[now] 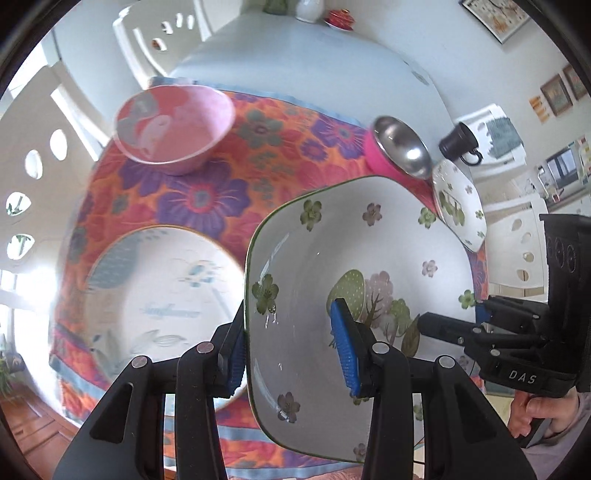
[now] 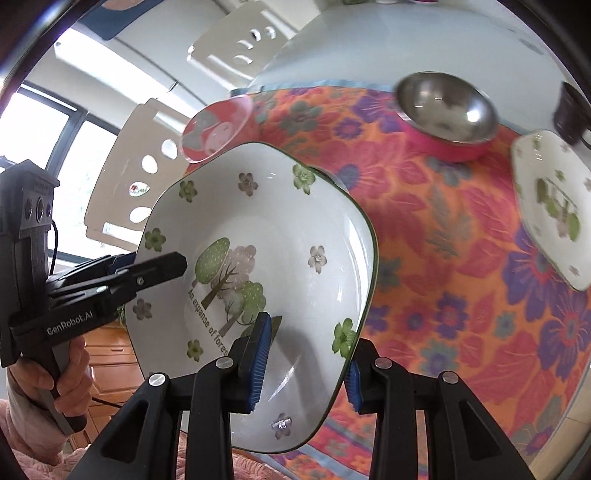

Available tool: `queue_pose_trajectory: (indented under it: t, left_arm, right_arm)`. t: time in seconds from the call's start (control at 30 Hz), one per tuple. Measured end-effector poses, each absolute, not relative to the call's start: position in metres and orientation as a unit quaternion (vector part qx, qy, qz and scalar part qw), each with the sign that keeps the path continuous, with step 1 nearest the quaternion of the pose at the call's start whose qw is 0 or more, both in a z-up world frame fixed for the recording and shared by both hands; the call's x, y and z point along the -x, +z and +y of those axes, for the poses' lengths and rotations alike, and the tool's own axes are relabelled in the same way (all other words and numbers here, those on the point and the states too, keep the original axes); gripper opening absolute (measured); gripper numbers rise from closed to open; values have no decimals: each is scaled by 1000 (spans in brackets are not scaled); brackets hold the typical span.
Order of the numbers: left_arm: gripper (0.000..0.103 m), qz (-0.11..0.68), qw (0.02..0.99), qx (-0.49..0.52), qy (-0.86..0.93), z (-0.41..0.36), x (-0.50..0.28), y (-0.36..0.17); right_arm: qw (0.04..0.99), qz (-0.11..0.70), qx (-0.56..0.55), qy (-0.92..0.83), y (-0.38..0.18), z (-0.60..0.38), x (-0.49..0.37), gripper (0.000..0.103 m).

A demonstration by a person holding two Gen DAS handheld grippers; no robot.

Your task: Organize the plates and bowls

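Note:
A large square white plate with green flowers and trees [image 1: 369, 258] [image 2: 266, 243] is held tilted above the floral cloth. My left gripper [image 1: 291, 354] has one finger under its left rim and one on its inner face. My right gripper [image 2: 306, 365] clamps the opposite rim; it also shows in the left wrist view [image 1: 476, 328]. The left gripper shows in the right wrist view [image 2: 147, 273]. A round white bird plate [image 1: 162, 295] lies lower left. A pink bowl [image 1: 173, 125] [image 2: 214, 125], a steel bowl with a pink base [image 1: 400, 147] [image 2: 447, 110] and a small square flowered plate [image 1: 460, 205] [image 2: 554, 206] sit on the cloth.
The floral cloth [image 2: 461, 295] covers part of a pale blue table [image 1: 295, 62]. A black mug [image 1: 460, 144] [image 2: 572, 110] stands beyond the small plate. White chairs [image 1: 162, 40] stand around the table. Jars and a red dish [image 1: 340, 18] sit at the far end.

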State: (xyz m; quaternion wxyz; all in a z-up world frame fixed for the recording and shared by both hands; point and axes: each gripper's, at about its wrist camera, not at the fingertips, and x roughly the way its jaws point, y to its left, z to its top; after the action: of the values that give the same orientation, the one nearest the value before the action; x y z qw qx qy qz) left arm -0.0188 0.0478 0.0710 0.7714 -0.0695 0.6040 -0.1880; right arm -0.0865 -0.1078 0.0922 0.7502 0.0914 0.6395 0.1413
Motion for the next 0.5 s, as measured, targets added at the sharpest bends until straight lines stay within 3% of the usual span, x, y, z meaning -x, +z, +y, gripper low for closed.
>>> queue_pose_trajectory:
  t: [0.5]
  left_arm:
    - [38,600,777,88,-171,142,9,57]
  right_arm:
    - [740,649,-78,160,75,-20,62,35]
